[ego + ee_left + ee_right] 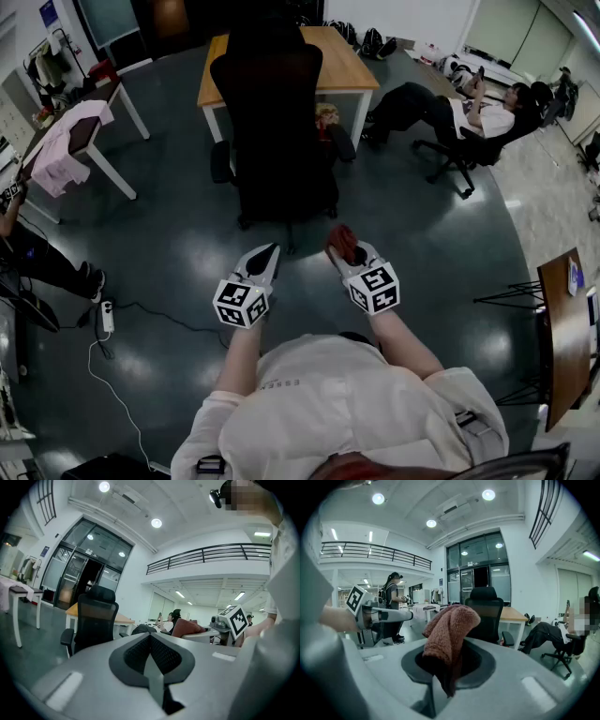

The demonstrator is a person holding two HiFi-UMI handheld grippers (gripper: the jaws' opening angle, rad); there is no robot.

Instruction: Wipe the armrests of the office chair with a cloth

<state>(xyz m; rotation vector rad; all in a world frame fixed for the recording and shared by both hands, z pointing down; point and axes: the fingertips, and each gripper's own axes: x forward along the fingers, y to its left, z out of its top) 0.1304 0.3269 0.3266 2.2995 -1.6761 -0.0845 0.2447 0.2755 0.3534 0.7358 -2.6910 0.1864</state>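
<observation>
The person stands behind the black office chair (277, 131), a tool in each hand, both held out at waist height over the dark floor. The right tool (349, 257) is clamped on a reddish-brown cloth (450, 630): its jaws pinch the lower folds, and the rest bunches up and flops over the top. The left tool (266, 253) carries nothing. Its jaws are pressed together, with only a thin seam between the dark pads.

The chair has its back to the person and faces the wooden surface (349, 67) beyond it. Its left-hand armrest (221, 161) and right-hand armrest (343, 142) stick out on either side of the tall backrest. Both tools are well apart from the chair, and the cloth touches neither armrest.

To me this looks like the approach, with the cloth in hand and no wiping begun. Next, I'd guess, the person needs to step closer and bring the right tool forward and down past the backrest. The right-hand armrest is the nearer target on that side. The loose bulk of the cloth should land flat on the pad rather than the hard jaw tips. The grip sits low on the fabric, so the cloth may drag or slip under pressure.
</observation>
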